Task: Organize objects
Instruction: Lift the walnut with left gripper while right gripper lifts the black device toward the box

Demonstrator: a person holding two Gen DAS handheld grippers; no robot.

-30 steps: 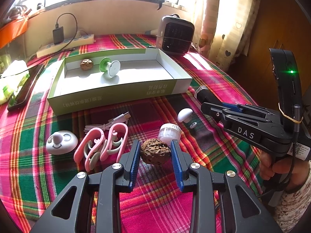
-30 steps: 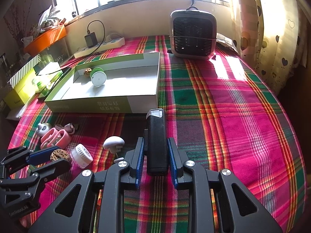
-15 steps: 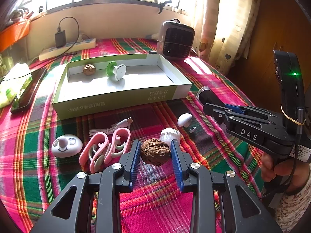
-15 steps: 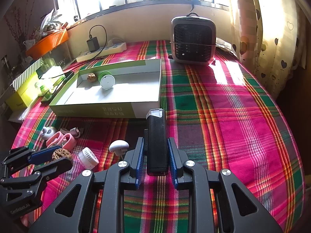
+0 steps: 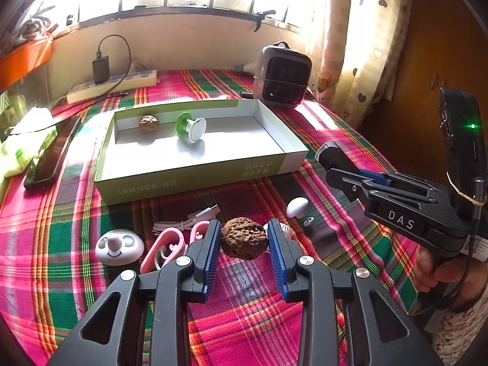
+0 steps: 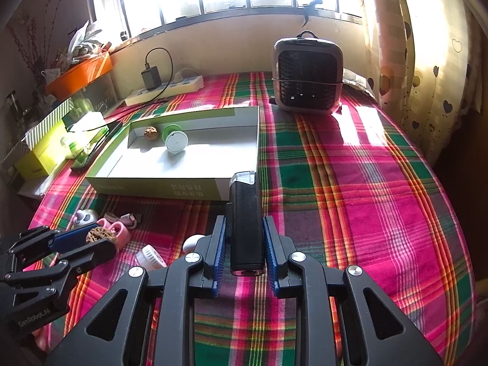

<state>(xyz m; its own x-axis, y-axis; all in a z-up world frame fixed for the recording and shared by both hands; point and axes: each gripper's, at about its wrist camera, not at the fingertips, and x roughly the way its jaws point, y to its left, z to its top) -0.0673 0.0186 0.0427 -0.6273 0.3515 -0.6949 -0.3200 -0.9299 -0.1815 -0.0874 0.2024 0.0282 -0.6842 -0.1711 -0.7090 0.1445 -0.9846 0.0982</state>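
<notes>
Left wrist view: left gripper (image 5: 244,241) clamps one walnut (image 5: 244,238) between its blue ribbed pads, held clear above the plaid tablecloth (image 5: 350,140). Shell is brown, deeply wrinkled, roundish, lit from the far side.

Walnuts counted: two. The second walnut (image 5: 148,124) lies inside the shallow green-and-white box (image 5: 195,180), far-left corner. Beside it, to the right, one green-and-white suction-type knob (image 5: 190,128) lies tipped on its side. Box interior holds only these two items.

On the cloth near the box front: one white round face-shaped piece (image 5: 119,246), one pair of pink clips (image 5: 170,244) touching each other, one white USB cable (image 5: 189,218), one white mushroom-shaped cap (image 5: 297,206), one small white ring-like bit (image 5: 308,221) just right of it. A white ribbed cap is mostly hidden behind the walnut in this view; the right wrist view shows it as a white round jar (image 6: 151,256).

Right wrist view: right gripper (image 6: 245,244) is closed narrow on one black rectangular device with a clear end (image 6: 245,222), pointing toward the box's near-right corner. A hand (image 5: 433,270) holds this gripper's handle.

Far side: one grey desk fan (image 6: 308,74), one white power strip (image 5: 113,87) with one black charger (image 5: 100,68) plugged in. Left edge: one dark phone (image 5: 50,155).
</notes>
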